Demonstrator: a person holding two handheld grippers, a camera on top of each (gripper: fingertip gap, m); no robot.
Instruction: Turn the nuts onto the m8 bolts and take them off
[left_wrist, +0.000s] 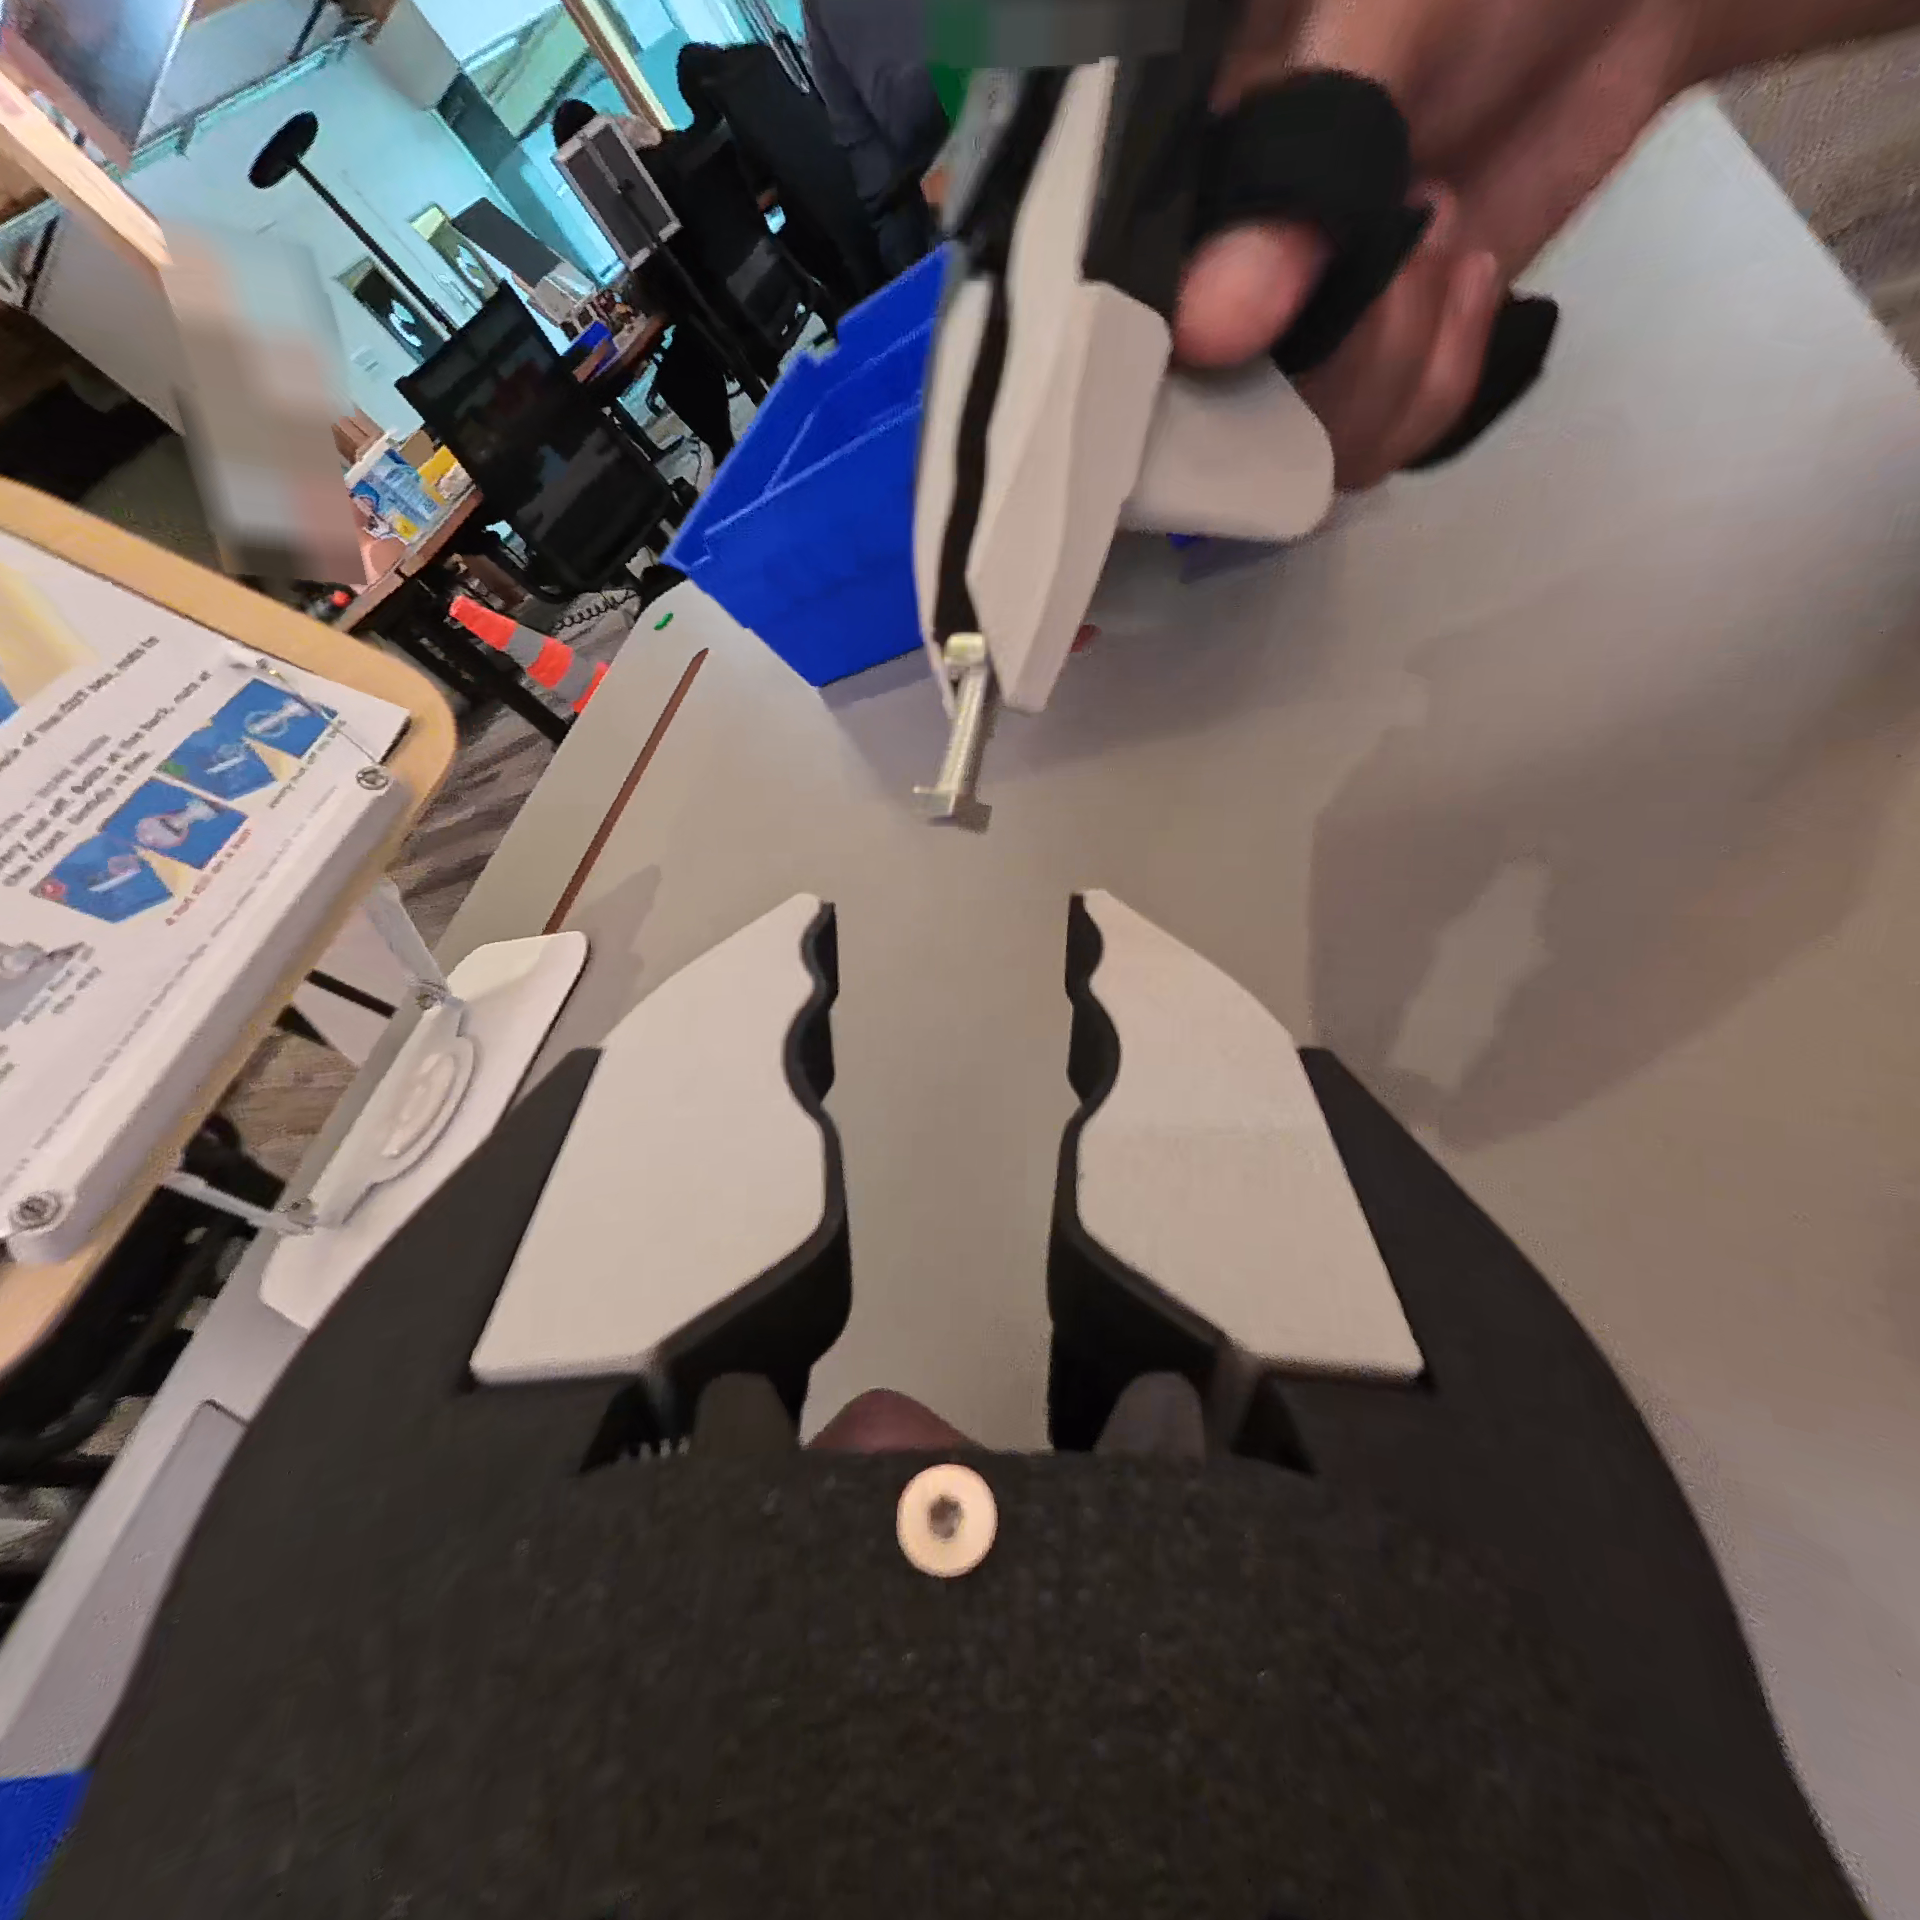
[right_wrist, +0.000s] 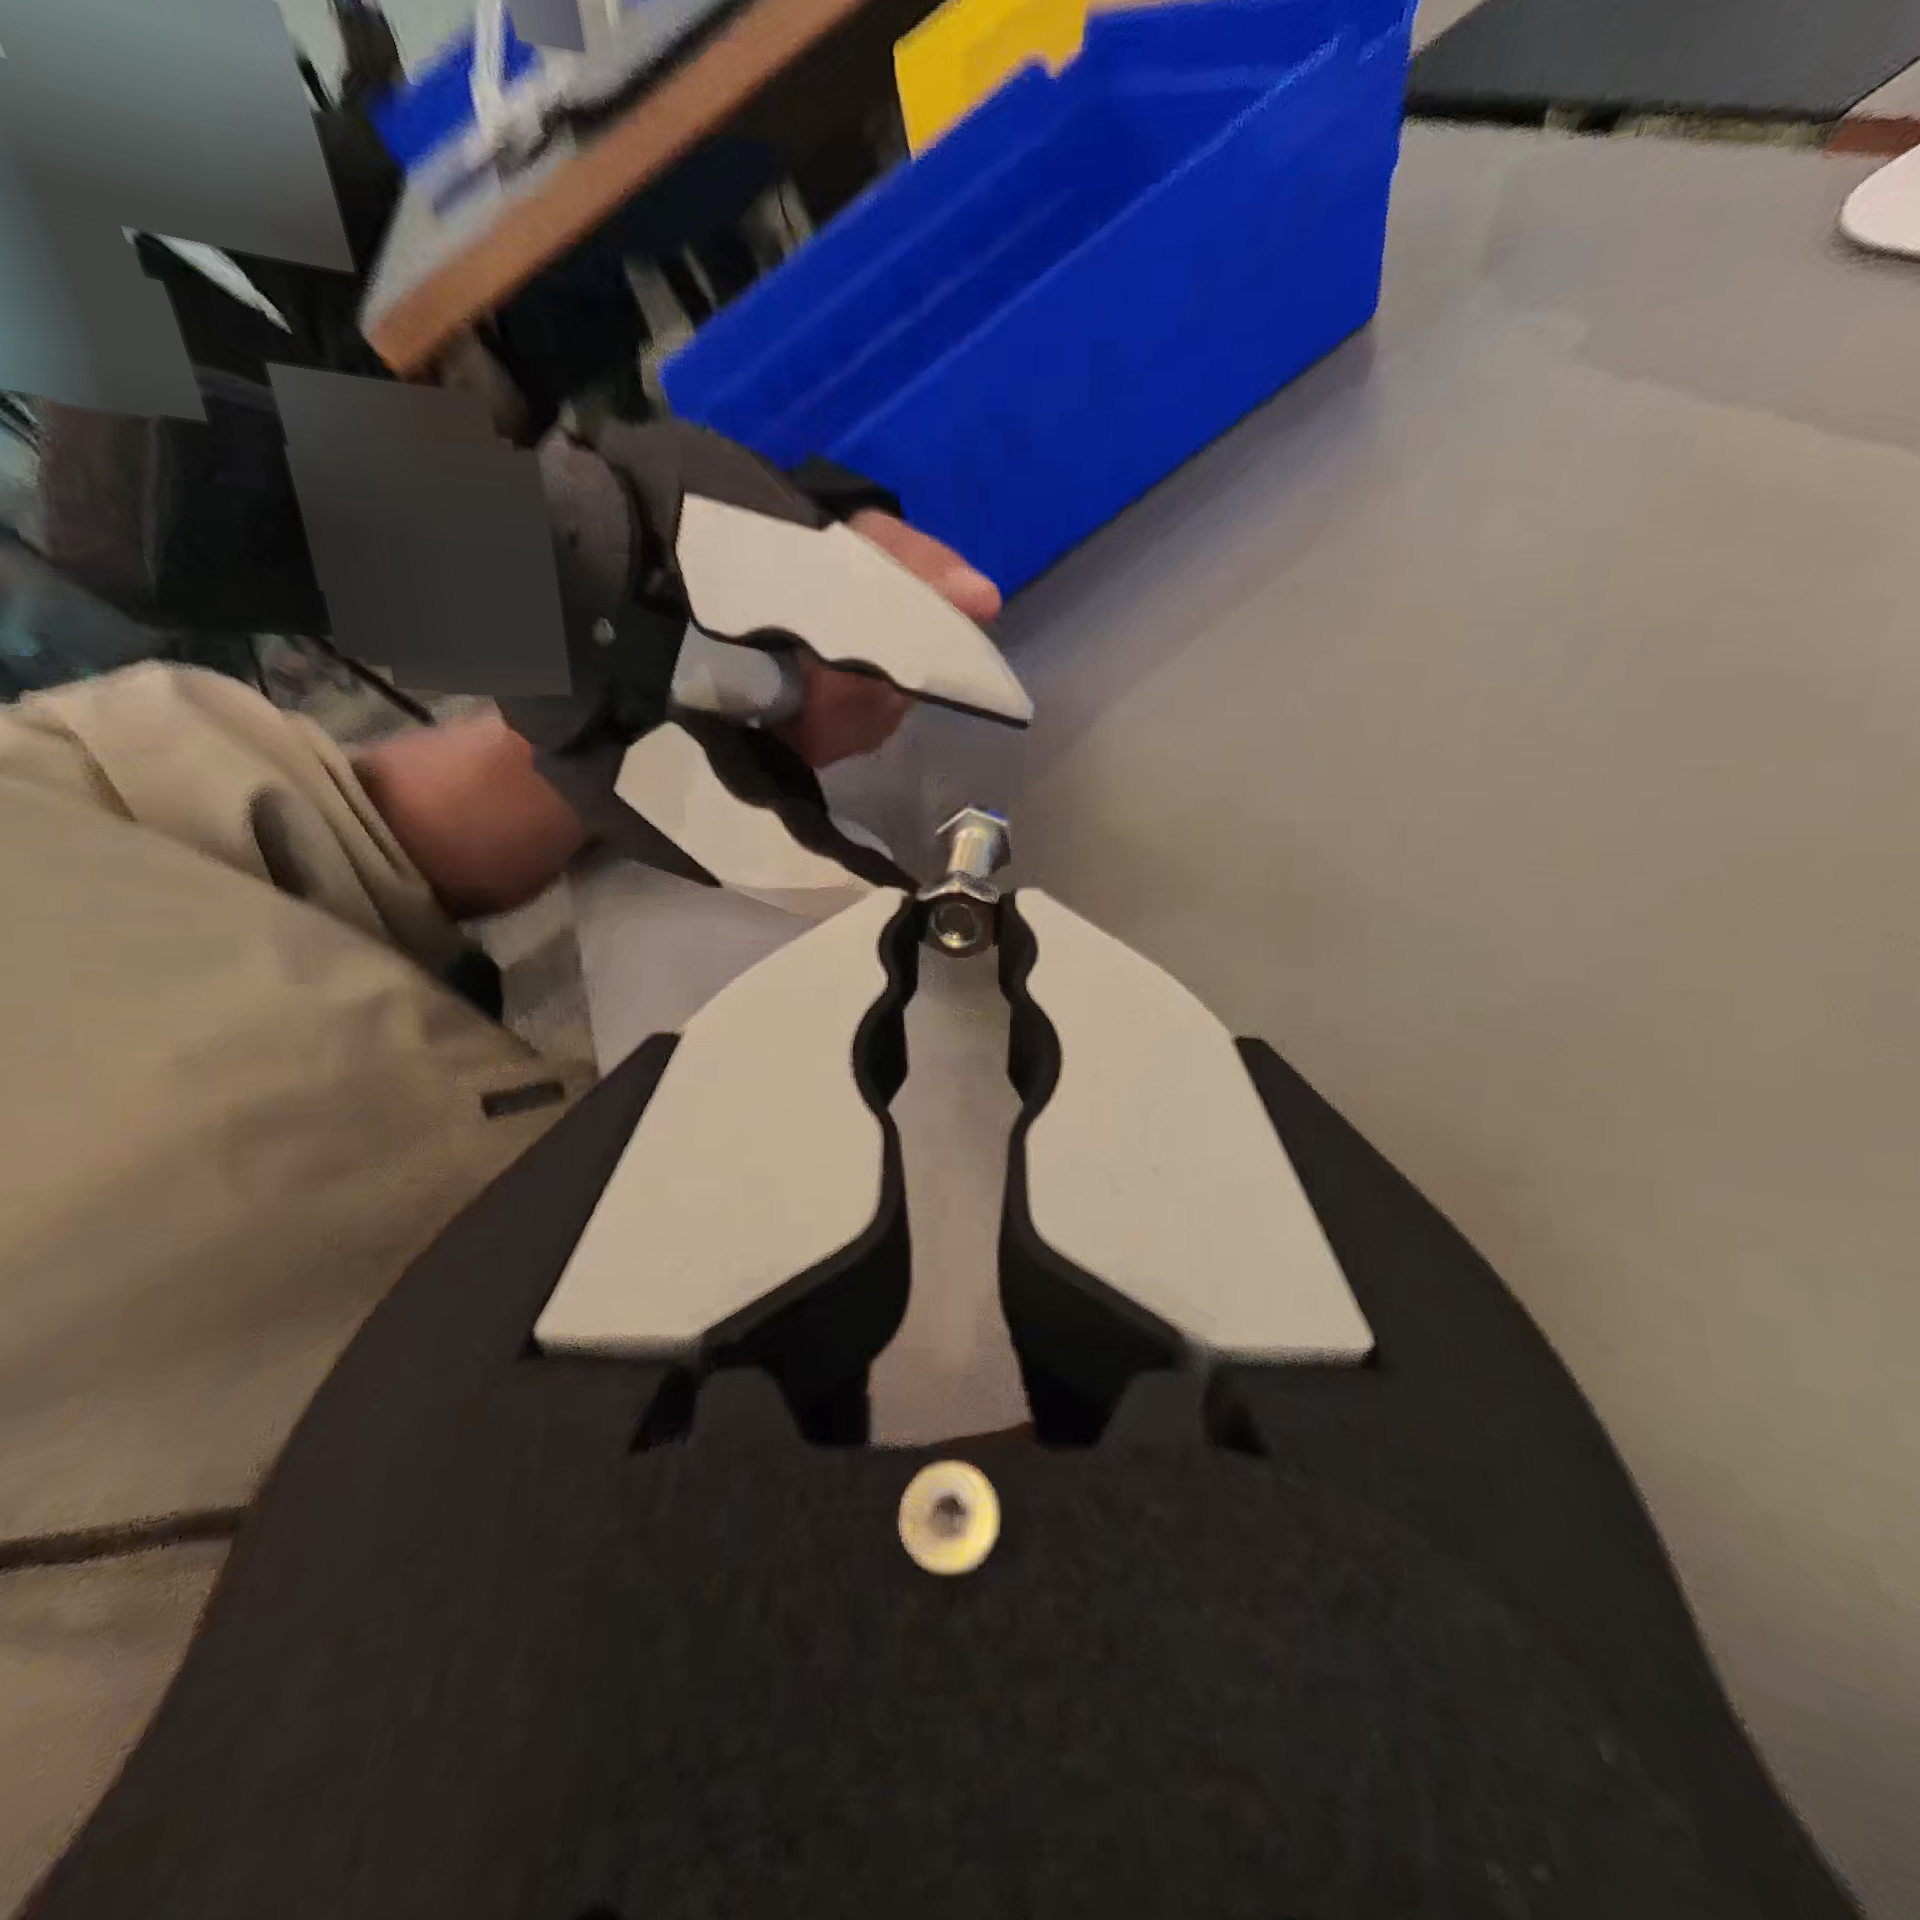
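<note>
My right gripper (right_wrist: 961, 912) is shut on a silver nut (right_wrist: 956, 925) that sits at the threaded end of an M8 bolt (right_wrist: 975, 847). The bolt points away from the gripper, towards the grey table (right_wrist: 1455, 831). In the left wrist view the right gripper (left_wrist: 971, 665) comes down from above, and the bolt (left_wrist: 964, 732) hangs below it with its head touching or just over the table (left_wrist: 1455, 831). My left gripper (left_wrist: 951, 912) is open and empty, a short way in front of the bolt. It also shows in the right wrist view (right_wrist: 961, 800), open beside the bolt.
Blue bins (left_wrist: 821, 488) (right_wrist: 1091, 343) stand on the table behind the bolt. An instruction board (left_wrist: 156, 831) on a white stand (left_wrist: 436, 1091) is at the left edge. A person's beige sleeve (right_wrist: 208, 1039) is at the left. Desks, monitors and an orange cone (left_wrist: 520, 644) lie beyond. Left and right tips are no more than a few centimetres apart.
</note>
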